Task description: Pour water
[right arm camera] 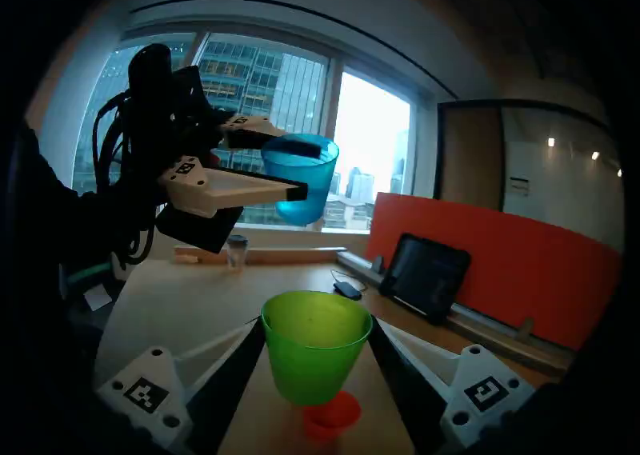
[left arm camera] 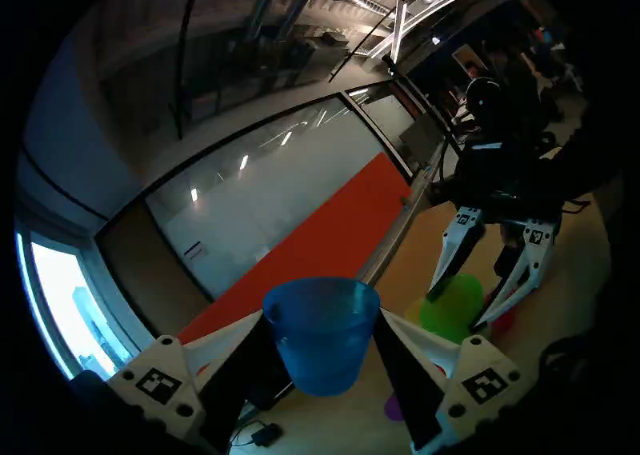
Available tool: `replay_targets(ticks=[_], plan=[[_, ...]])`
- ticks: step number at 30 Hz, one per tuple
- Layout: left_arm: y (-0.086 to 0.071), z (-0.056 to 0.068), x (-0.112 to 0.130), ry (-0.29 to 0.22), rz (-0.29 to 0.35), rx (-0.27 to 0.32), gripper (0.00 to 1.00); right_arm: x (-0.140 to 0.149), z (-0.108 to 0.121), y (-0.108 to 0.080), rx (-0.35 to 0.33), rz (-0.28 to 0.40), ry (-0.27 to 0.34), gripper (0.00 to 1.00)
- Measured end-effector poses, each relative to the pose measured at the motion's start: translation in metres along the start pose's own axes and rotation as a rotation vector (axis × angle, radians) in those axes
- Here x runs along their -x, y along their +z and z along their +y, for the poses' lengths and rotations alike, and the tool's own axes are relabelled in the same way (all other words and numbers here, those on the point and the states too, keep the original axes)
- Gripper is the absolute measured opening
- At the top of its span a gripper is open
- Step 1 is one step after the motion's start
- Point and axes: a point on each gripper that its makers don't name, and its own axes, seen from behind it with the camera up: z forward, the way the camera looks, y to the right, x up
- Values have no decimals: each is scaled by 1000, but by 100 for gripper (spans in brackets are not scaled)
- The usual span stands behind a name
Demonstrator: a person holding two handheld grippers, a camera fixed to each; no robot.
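Two grippers, perhaps four cups

A dark tablet stands before the orange partition at four o'clock; a small glass stands at eight o'clock.

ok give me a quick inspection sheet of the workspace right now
surface: wooden table, light brown
job's things: blue cup held raised; green cup held lower
clutter: small orange cup on the table; tablet leaning on orange partition; small jar near the window
grippers: left gripper shut on blue cup; right gripper shut on green cup
cables: black plug and lead on the table
surroundings: window with towers outside; orange partition
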Motion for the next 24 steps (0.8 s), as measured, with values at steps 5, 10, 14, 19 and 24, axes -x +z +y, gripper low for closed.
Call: replay_targets(ticks=[5, 10, 14, 19, 24], plan=[[0, -1, -3, 52, -3, -10, 85, 1, -3, 2, -7, 3, 3, 93], [0, -1, -6, 101, -5, -18, 85, 4, -6, 4, -15, 1, 4, 93], [2, -2, -8, 137, -4, -26, 85, 4, -8, 6, -19, 2, 4, 93], [3, -4, -13, 174, 1, -37, 85, 4, -12, 9, -28, 6, 8, 93], [3, -7, -20, 211, 8, -45, 85, 4, -15, 11, -34, 8, 8, 93]])
